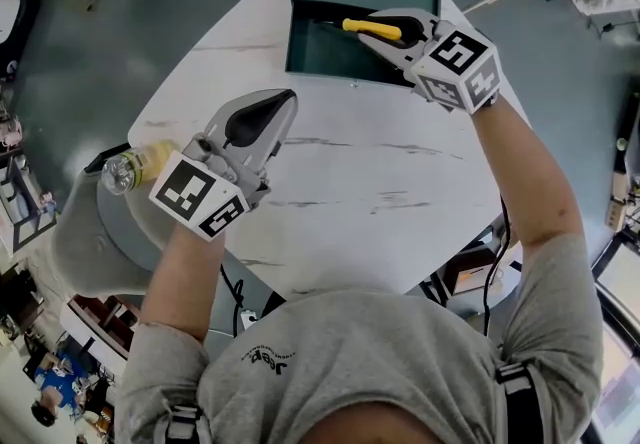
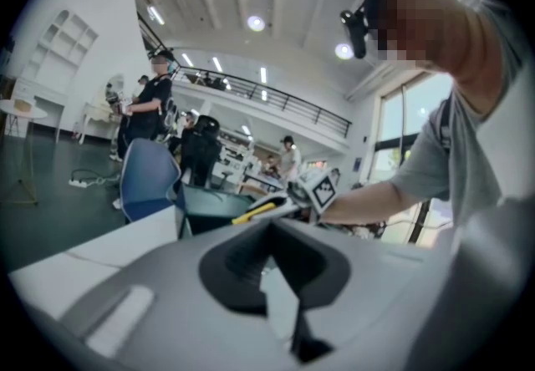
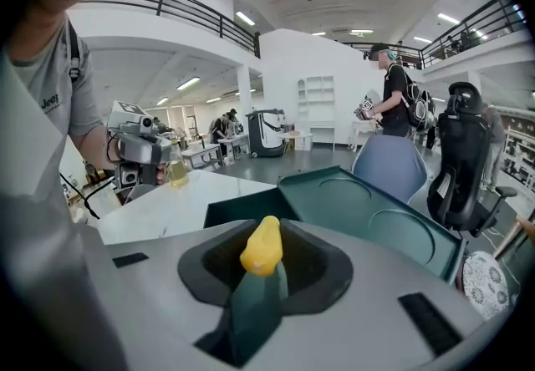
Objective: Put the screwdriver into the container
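**Screwdriver held over open container; release pending**

Nearest the head camera is the person's grey T-shirt point(image 1: 400, 372), with both forearms reaching forward over the table. At the far left, a clear plastic bottle of yellowish liquid point(image 1: 135, 168) stands at the table's edge. Just beside it, the left gripper point(image 1: 272, 112) hovers over bare tabletop. Its jaws are a narrow way apart with nothing between them, and it is well apart from the work.

Right of centre sits the dark green rectangular container point(image 1: 312, 50), its lid hinged open toward the far side. The yellow-handled screwdriver point(image 1: 368, 28) is over the open box, near its right side. Its long axis runs left to right across the head view, roughly level. The handle is clamped in the right gripper point(image 1: 392, 32) and the dark shaft points left across the box. This gripper tilts downward.

Judgement: the box lies beneath the tool, so the coming move calls only for lowering it and parting the jaws. The right hand alone serves.

Surface: a white marble-patterned table with rounded corners point(image 1: 380, 182). Room: an open hall with a railed mezzanine, ceiling lights, a blue chair point(image 3: 389, 167) and people standing.
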A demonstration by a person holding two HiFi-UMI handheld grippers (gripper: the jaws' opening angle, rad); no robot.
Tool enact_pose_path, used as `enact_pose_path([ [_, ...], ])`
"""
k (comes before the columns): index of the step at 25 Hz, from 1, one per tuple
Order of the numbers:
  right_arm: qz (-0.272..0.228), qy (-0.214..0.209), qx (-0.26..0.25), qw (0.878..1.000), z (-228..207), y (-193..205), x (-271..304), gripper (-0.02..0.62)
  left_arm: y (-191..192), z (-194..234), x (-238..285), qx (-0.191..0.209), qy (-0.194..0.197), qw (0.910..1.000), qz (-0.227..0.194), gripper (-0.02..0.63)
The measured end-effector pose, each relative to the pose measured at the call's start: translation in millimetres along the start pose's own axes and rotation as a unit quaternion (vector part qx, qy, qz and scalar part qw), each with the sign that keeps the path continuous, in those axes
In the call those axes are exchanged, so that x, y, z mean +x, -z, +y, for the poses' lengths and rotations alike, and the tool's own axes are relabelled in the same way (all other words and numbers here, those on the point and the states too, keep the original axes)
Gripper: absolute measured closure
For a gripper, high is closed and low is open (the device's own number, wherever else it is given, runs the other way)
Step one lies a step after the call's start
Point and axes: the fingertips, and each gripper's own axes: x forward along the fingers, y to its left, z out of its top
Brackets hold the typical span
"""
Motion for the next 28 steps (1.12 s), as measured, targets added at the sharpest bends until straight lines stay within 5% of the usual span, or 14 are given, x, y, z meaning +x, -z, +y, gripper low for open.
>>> enact_pose_path([
  [28,0.057,0.019,-0.041,0.997,-7.7,18.1,12.8,0.509,3.4,-1.4,-1.2,-0.010,0.004,0.9999,-0.009,0.603],
])
